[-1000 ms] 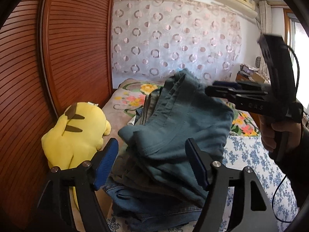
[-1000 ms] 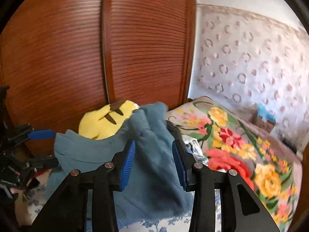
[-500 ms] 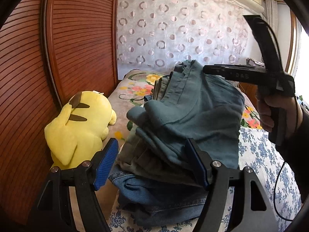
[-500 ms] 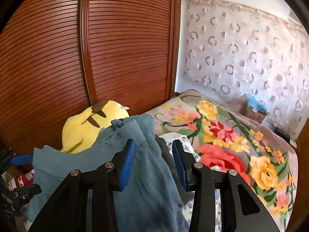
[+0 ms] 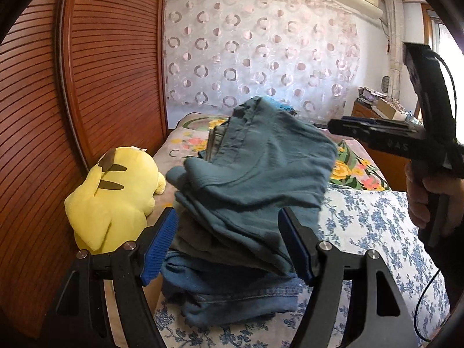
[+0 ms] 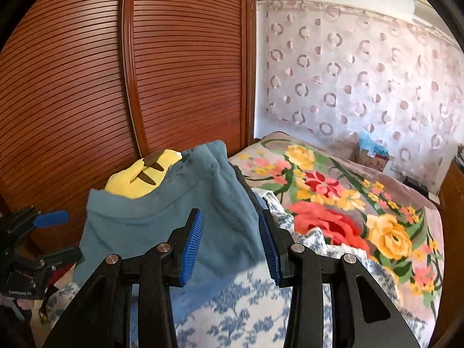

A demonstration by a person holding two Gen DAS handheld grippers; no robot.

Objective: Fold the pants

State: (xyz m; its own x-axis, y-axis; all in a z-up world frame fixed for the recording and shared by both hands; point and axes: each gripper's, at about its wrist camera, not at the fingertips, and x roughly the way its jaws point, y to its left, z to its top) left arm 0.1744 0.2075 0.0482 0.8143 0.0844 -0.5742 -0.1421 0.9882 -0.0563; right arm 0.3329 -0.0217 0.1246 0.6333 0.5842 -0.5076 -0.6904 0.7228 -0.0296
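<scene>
Folded teal pants lie on top of a stack of folded pants, over an olive pair and blue jeans, on the bed. My left gripper is open, its blue pads on either side of the stack's near edge, holding nothing. In the right wrist view the teal pants sit just beyond my right gripper, which is open and empty. The right gripper also shows in the left wrist view, to the right of the stack.
A yellow plush toy lies left of the stack against the wooden slatted wardrobe. The bed has a blue-flowered sheet and a bright floral blanket. A curtain hangs behind. A small box sits by the wall.
Both grippers have pulled back a little from the stack and stay open. The right gripper has dropped lower and further right. The teal pants rest on the stack.
</scene>
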